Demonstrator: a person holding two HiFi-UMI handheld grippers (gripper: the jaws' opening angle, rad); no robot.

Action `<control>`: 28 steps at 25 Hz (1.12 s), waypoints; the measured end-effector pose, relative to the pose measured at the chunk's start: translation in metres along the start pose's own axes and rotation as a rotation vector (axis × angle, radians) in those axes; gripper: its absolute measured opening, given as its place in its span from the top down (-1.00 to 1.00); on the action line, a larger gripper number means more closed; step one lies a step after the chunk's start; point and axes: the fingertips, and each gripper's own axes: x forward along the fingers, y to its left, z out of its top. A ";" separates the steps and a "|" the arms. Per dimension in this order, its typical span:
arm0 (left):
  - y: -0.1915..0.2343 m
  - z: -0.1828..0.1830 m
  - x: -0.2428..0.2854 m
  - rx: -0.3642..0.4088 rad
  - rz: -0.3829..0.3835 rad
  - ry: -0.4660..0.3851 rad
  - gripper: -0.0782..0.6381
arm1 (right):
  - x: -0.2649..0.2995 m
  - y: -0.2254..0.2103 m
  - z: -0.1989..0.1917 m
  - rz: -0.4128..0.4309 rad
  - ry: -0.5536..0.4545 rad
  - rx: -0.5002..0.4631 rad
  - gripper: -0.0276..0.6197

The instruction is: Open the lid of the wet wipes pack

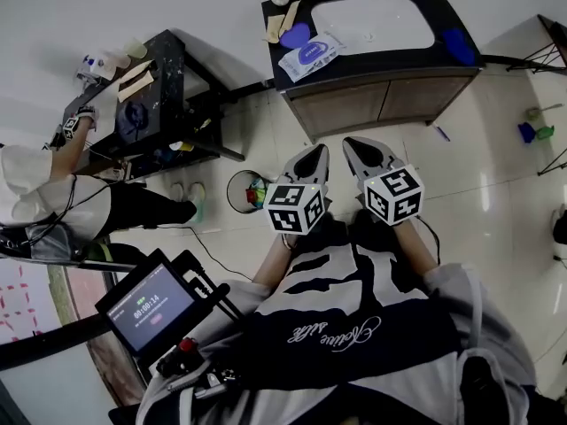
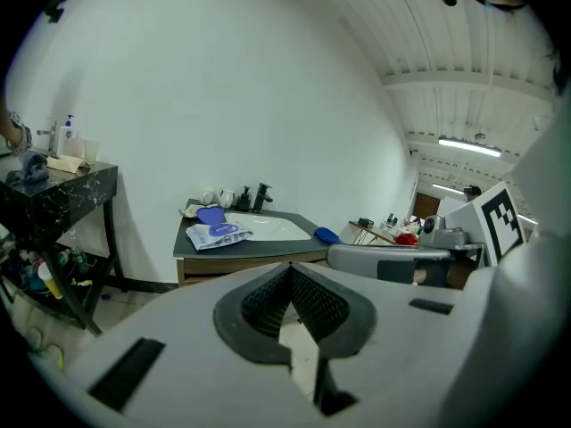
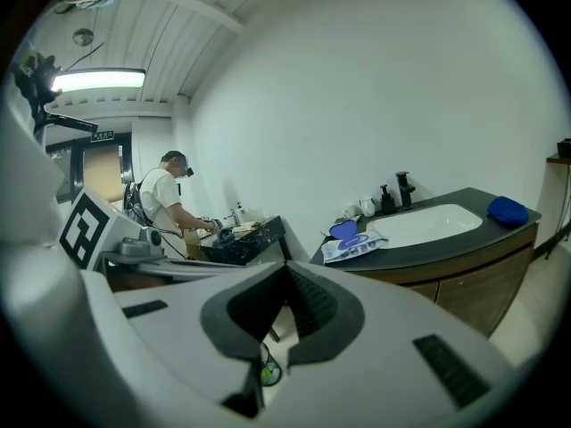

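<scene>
Head view: wipes pack white w/ blue oval, flat on counter.

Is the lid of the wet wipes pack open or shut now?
Shut, it seems: the blue lid lies flat on the wet wipes pack on the counter, with no flap raised.

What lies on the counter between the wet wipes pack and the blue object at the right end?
The white sink basin lies between the wet wipes pack and the blue object, clearest in the head view.
</scene>
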 end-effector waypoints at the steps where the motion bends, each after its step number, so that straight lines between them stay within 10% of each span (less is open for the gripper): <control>1: 0.005 -0.001 -0.002 -0.004 0.005 -0.004 0.79 | 0.003 0.004 -0.002 0.002 0.000 -0.001 0.92; 28: 0.011 0.003 -0.023 0.021 0.001 -0.102 0.79 | -0.002 0.023 -0.011 -0.037 -0.001 -0.023 0.92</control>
